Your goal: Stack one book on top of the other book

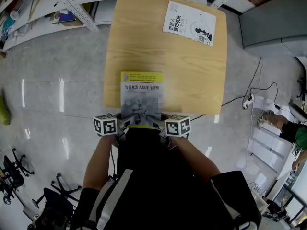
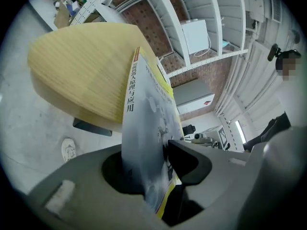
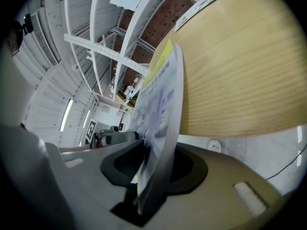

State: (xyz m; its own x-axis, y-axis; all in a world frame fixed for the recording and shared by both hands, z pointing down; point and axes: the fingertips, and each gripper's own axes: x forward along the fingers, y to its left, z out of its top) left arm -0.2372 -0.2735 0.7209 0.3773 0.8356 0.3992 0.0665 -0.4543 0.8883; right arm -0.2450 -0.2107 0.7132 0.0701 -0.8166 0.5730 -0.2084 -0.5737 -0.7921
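My left gripper (image 2: 153,171) and right gripper (image 3: 153,171) are both closed on the near edge of the yellow-banded book (image 1: 141,92), one at each near corner, with cover and spine pinched between the pads. The book lies at the table's (image 1: 192,80) near edge, slightly overhanging it toward me. The white book (image 1: 189,23) lies well apart at the far right corner, close to that edge.

I judge the weak point to be the grip. I hold only one end, so the far end may droop on lifting and the pages may fan or slide out. Uneven pressure between the grippers could twist it. A careless landing could push the white book off the far edge.
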